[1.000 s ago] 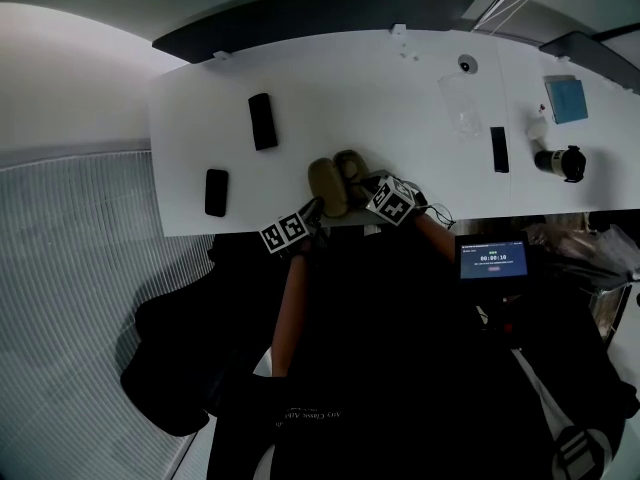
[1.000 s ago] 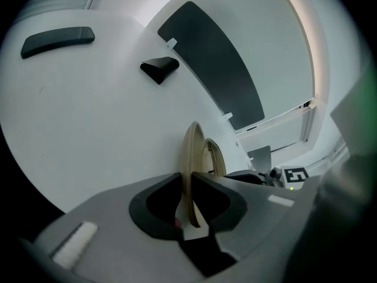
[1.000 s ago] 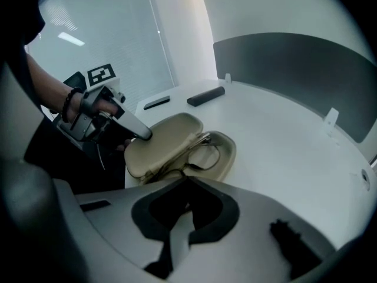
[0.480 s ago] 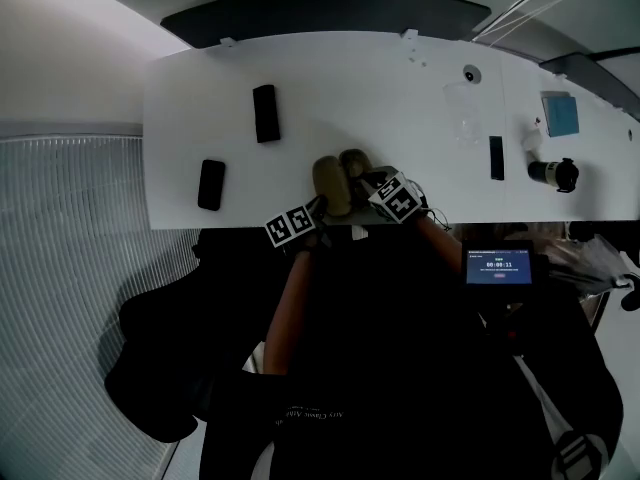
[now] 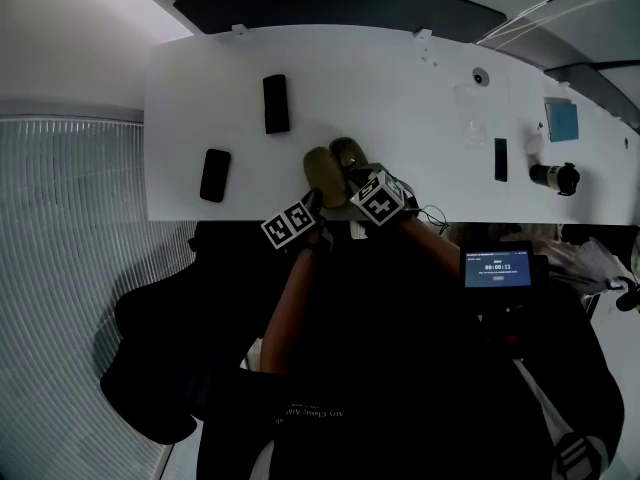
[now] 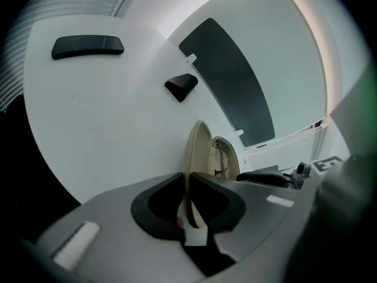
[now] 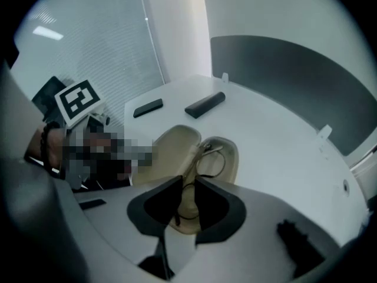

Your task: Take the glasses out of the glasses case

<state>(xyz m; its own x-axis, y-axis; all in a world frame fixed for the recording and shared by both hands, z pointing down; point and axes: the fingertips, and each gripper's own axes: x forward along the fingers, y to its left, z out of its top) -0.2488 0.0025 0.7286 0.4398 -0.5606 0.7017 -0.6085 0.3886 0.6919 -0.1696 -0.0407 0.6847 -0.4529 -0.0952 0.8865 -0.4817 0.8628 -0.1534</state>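
1. A white tabletop (image 5: 420,98) fills the upper half of the head view, with a dark curved panel (image 5: 340,13) along its far edge.
2. A tan oval hard-shell glasses case (image 5: 325,171) lies open just inside the tabletop's near edge, at the centre of the frame. Its lid stands up beside the shallow base.
3. The left tongs (image 5: 312,204) come in from the lower left. In the left gripper view the left tongs (image 6: 185,175) have a narrow gap with the edge of the case's lid (image 6: 197,149) pinched in it. Their jaws have just been closing on that lid.
4. The right tongs (image 5: 352,180) reach in from the lower right of centre, just beside the left ones.
5. In the right gripper view the right tongs (image 7: 188,184) stand a little apart over the case (image 7: 174,146). A pair of dark thin-wire glasses (image 7: 203,148) runs between the pads and appears gripped there. The rest of the glasses is over the case's base.
6. Two flat black rectangular objects lie left of the case. One (image 5: 275,103) is at the upper left and the other (image 5: 215,175) is nearer the tabletop's left edge.
7. At the right of the frame lie a slim black bar (image 5: 501,159), a black cylinder (image 5: 558,178) and a blue square item (image 5: 562,121), all well apart from the case.
8. A small lit screen (image 5: 497,266) sits below the tabletop's near edge, at the right.
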